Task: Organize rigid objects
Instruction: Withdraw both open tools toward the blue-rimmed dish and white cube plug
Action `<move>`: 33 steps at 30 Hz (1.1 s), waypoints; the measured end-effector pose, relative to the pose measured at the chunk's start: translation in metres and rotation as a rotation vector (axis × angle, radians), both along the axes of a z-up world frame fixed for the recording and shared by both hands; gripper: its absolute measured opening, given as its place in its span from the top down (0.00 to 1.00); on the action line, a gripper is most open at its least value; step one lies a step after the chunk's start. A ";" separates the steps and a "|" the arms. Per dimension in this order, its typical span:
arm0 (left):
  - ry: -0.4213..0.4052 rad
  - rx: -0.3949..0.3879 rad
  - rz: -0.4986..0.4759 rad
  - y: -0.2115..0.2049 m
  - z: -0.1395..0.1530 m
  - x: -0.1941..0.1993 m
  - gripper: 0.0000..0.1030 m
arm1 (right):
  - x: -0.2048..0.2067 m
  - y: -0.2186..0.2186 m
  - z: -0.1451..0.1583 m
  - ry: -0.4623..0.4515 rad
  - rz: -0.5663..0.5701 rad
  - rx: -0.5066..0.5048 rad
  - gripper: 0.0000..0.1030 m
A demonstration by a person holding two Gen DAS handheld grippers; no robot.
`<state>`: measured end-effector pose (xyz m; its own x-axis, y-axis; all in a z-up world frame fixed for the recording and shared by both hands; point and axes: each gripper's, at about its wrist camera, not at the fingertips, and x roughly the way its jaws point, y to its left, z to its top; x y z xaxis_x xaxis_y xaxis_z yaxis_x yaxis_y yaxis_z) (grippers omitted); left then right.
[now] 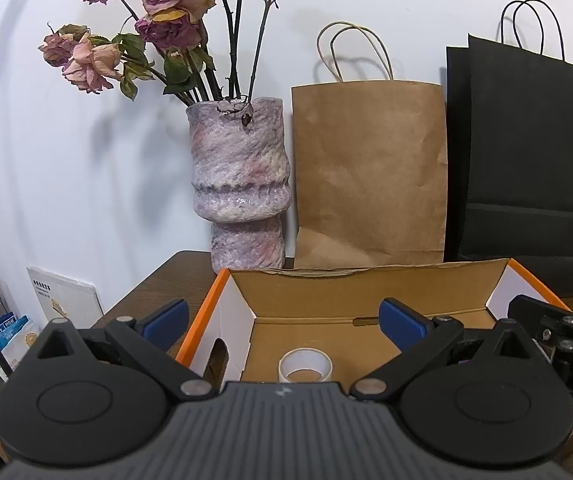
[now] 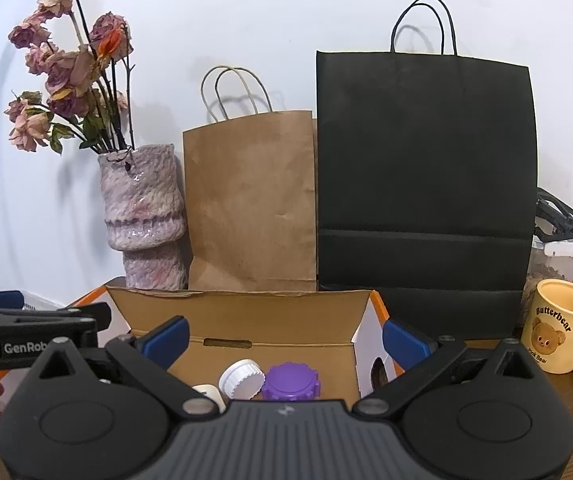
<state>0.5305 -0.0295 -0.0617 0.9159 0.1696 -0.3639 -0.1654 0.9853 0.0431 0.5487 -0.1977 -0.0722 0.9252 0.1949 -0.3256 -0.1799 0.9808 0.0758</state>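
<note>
A black bag [image 2: 426, 184] and a brown bag [image 2: 252, 200] stand behind the open cardboard box [image 2: 246, 320] on the surface [image 2: 566, 408]. Both the left gripper [image 1: 284, 320] and the right gripper [image 2: 284, 338] gape wide over it, empty. Inside lie a tape roll [image 1: 305, 365], a purple cap [image 2: 291, 382] and a white cap [image 2: 241, 379].
</note>
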 end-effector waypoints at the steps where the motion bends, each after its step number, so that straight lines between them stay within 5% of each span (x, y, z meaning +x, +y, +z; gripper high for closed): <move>1: -0.001 -0.002 0.001 0.000 0.000 0.000 0.00 | -0.001 -0.001 0.001 -0.001 0.000 -0.001 0.00; 33: -0.010 -0.024 -0.025 -0.015 0.004 -0.100 0.00 | -0.110 -0.033 0.005 -0.047 -0.045 0.005 0.00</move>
<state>0.4304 -0.0441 -0.0575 0.9234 0.1380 -0.3582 -0.1411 0.9898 0.0177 0.4386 -0.2304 -0.0674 0.9472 0.1544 -0.2809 -0.1394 0.9876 0.0727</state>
